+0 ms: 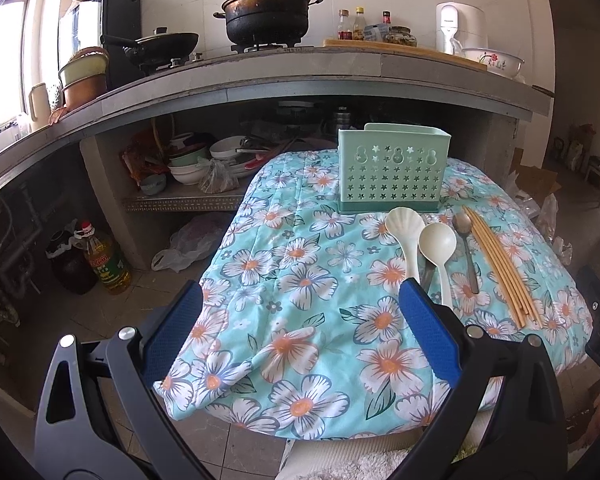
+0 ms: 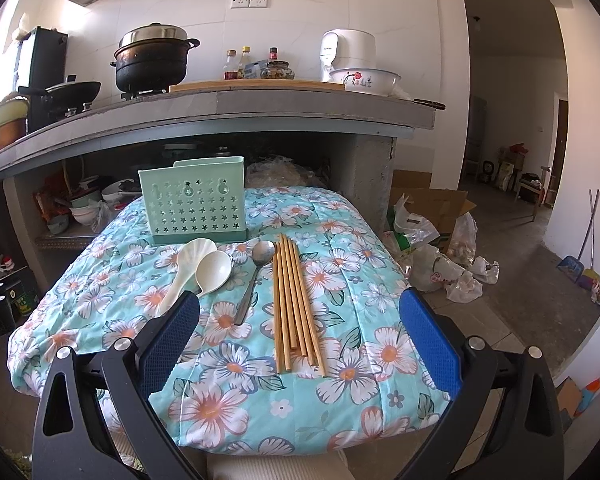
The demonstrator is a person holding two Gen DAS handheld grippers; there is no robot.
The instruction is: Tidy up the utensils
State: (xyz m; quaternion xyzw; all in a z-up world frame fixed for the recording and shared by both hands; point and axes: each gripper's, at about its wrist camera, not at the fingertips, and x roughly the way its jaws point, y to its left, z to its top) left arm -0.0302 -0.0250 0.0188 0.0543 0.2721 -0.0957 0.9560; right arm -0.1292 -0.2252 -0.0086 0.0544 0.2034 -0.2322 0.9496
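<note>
I have both claws spread wide and empty: the left claw [image 1: 300, 328] hangs over the near left of the flowered cloth [image 1: 300, 280], and the right claw [image 2: 300, 332] hangs over the near end of the chopsticks [image 2: 292, 304].

All the utensils lie on the cloth-covered tabletop in front of the mint-green perforated holder [image 2: 196, 204], which stands upright at the far side with nothing showing above its rim. From left to right I see a shell-shaped white ladle [image 2: 180, 272], a round white spoon [image 2: 214, 266] partly overlapping it, a metal spoon [image 2: 256, 268], and then the bundle of chopsticks, lying side by side and touching.

I judge the chopsticks to be light, stiff and thin. They will likely roll or fan apart, so I would close across the whole bundle near its middle. The metal spoon looks slick and lies flat on soft padding; I would pinch its handle mid-length. The white ladles look like light, rigid plastic, and their handles are the sensible hold, not the bowls. The quilted cloth gives underneath, which should help the tips get under things.
</note>
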